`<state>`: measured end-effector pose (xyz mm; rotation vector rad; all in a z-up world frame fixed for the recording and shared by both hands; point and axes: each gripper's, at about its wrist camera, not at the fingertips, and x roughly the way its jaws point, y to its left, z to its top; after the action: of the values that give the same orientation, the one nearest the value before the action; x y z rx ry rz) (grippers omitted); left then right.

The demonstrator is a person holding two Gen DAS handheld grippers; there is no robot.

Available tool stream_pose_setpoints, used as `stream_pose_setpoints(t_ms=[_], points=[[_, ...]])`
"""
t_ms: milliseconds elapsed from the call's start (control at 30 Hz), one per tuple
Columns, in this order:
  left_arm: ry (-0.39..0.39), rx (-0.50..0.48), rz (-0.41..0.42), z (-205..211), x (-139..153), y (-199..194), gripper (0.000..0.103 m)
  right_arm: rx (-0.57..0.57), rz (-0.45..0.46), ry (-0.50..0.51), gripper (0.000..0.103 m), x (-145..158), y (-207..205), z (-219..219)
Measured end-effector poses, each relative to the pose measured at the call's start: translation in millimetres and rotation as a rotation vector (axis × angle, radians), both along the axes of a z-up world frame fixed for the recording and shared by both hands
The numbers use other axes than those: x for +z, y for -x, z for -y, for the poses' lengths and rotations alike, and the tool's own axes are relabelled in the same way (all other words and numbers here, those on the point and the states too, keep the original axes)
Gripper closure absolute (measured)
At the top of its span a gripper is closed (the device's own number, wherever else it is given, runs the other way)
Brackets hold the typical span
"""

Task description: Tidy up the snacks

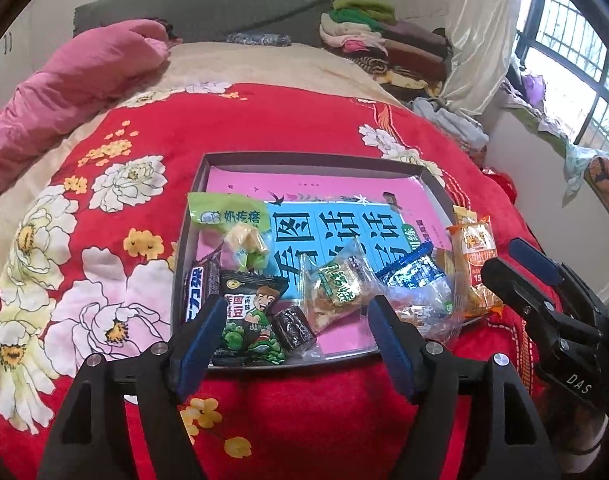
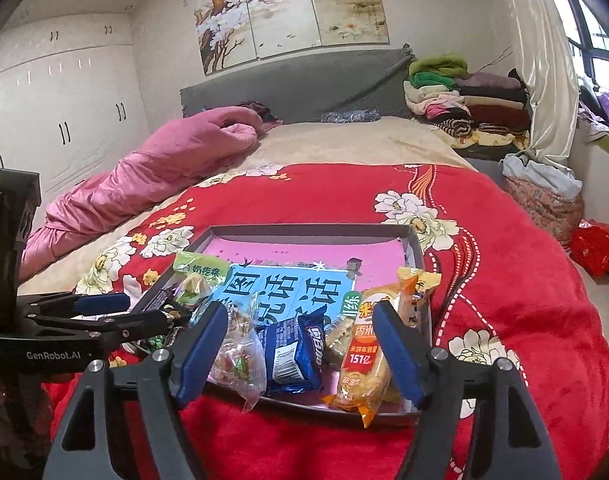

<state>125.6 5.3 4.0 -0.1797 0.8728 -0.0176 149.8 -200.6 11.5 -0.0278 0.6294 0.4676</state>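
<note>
A shallow grey tray lies on the red floral blanket, holding a pink and blue booklet and several snack packets. My left gripper hangs open over the tray's near edge. Beyond its fingers lie a green-pea packet, a dark wrapped candy and a clear cracker packet. A green bag and a black bar sit at the left. My right gripper is open above a blue cookie packet and beside an orange rice-cracker packet. Neither holds anything.
The red blanket covers the near half of a bed. A pink quilt lies bunched at the left and folded clothes are stacked by the grey headboard. White wardrobes stand far left; a window and curtain are at right.
</note>
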Motion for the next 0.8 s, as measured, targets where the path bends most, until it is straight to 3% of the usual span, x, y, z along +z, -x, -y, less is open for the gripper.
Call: stream_pose_setpoints(t_ms=[167,800], points=[[-0.006,0.004,0.007,-1,4,4,0.028,-0.007,0.002,0.010,0.017,2,5,1],[-0.026,0.011,0.037,1,27,49,0.022,-0.036,0.032,0.045,0.007,18,55,2]])
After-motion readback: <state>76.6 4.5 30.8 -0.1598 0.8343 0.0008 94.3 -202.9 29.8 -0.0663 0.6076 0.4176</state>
